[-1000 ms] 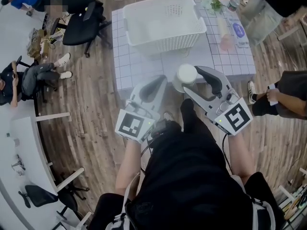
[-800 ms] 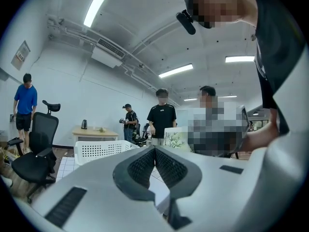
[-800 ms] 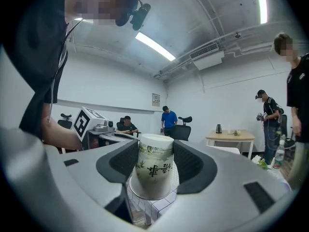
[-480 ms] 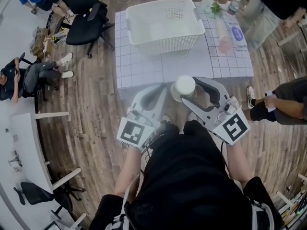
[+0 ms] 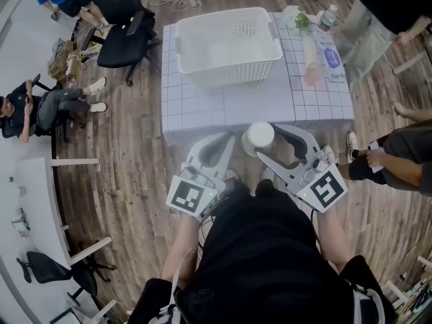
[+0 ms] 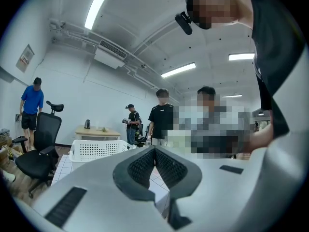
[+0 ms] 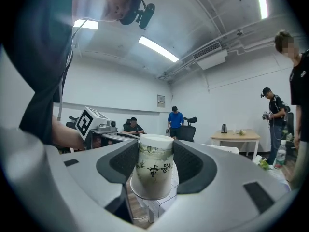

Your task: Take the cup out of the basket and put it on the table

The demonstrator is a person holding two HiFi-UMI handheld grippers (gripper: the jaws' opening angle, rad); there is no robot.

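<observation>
A white paper cup (image 5: pixel 260 136) with green bamboo print and black characters sits between the jaws of my right gripper (image 5: pixel 262 142), which is shut on it. The cup hangs at the near edge of the white grid-patterned table (image 5: pixel 196 106). In the right gripper view the cup (image 7: pixel 154 170) fills the gap between the dark pads (image 7: pixel 124 164). The white perforated basket (image 5: pixel 229 63) stands at the far side of the table and looks empty. My left gripper (image 5: pixel 225 142) hovers beside the cup on its left. Its pads (image 6: pixel 145 167) meet with nothing between them.
A water bottle (image 5: pixel 327 15), a small plant (image 5: pixel 297 19) and a pinkish item (image 5: pixel 312 73) lie along the table's right side. Black office chairs (image 5: pixel 121 36) stand left of the table. People sit at the left and stand at the right (image 5: pixel 395 160). The floor is wooden.
The right gripper has drawn the cup back from over the table to its near edge. The left gripper moved back with it.
</observation>
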